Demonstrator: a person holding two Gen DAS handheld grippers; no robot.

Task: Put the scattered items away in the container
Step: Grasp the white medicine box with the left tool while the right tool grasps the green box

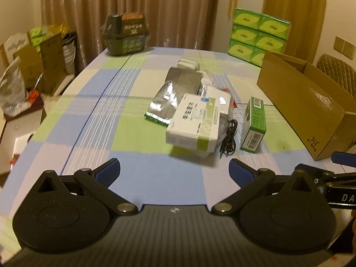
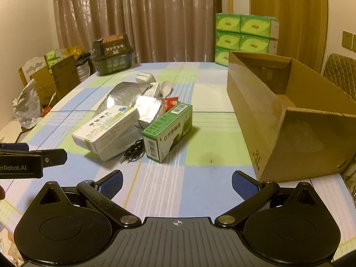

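Left gripper (image 1: pixel 173 173) and right gripper (image 2: pixel 176 184) both spread wide, empty, above checked tabletop (image 2: pixel 200 191); items piled beside open brown cardboard box (image 2: pixel 289 115); risk: white-and-green carton (image 2: pixel 106 129), propped askew on pile, may slide if nudged; coiled black cable (image 2: pixel 133 153) may snag.

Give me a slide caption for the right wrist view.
Open right gripper hovers over a checked tablecloth, facing a pile of boxes beside an empty cardboard box.

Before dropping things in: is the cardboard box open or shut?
Open: the cardboard box has no lid across its top, and its bare inside floor shows.
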